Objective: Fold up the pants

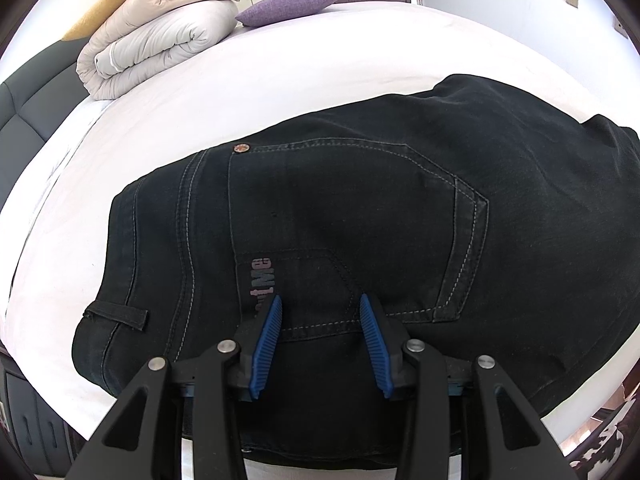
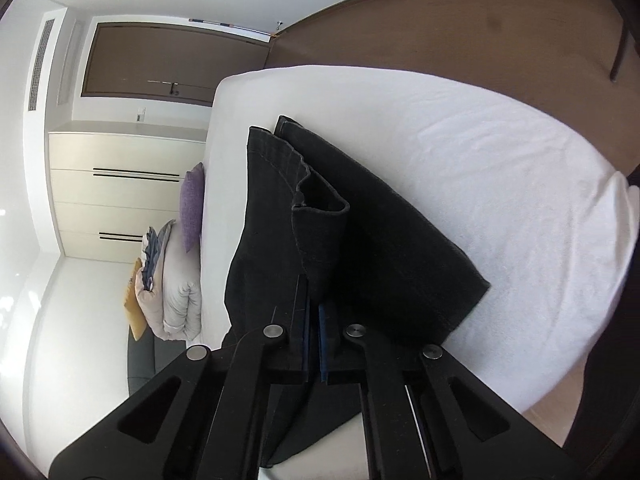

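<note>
Pants [image 1: 360, 216]: black jeans, lying on the white bed [image 1: 280, 68], seat side up with back pocket [image 1: 352, 232] and its pale stitching showing; waistband end toward the near edge of the mattress.
Pants, right wrist view [image 2: 360, 248]: leg ends lifted and hanging in folds, hems [image 2: 280, 148] at the far end, part of the cloth draped over the sheet.
Left gripper [image 1: 320, 308]: hovering over the pocket area near the waistband, blue fingers [image 1: 268, 344] spread apart, nothing between them; contact with the cloth not possible to tell.
Right gripper [image 2: 314, 312]: fingers drawn nearly together on a fold of the pants, cloth pinched between the blue pads [image 2: 323, 340] and running down past the linkage.
Bed, right wrist view [image 2: 480, 160]: white sheet, pants near one edge.
Rolled duvet [image 1: 160, 40]: at the far end of the bed, well apart from the pants.
Purple cushion [image 1: 292, 4]: just beside the duvet.
Wardrobe [image 2: 116, 188]: cream doors with dark handles, beyond the bed.
</note>
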